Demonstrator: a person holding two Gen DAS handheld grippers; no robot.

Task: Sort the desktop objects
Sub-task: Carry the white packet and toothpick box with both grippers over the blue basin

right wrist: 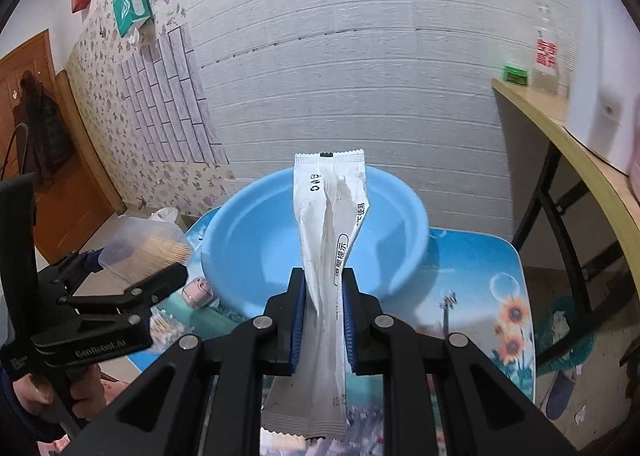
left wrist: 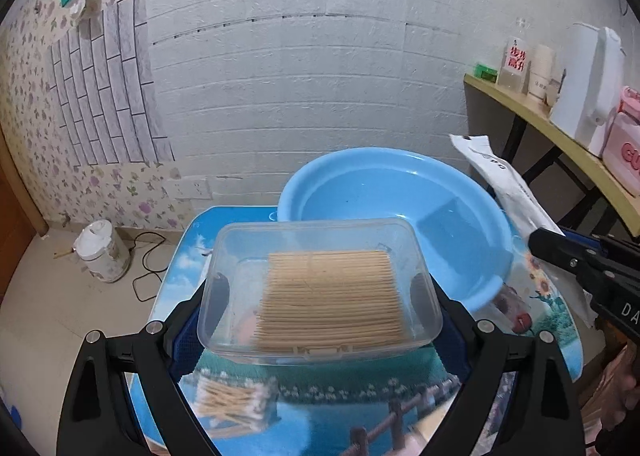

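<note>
While both loads are hanging over the table, left gripper (left wrist: 320, 296) is clamping the clear toothpick box (left wrist: 320, 288), right gripper (right wrist: 322, 316) is pinching a white sachet (right wrist: 328, 240). Looks like both need lowering into the blue basin (left wrist: 400, 192) next.

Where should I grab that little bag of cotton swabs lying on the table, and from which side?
Probably across its short width, coming from above. The bag of cotton swabs lies flat on the table with the sticks running lengthwise, so jaws closing across them pinch the bundle instead of sliding off its ends. Both grippers are full now.
</note>
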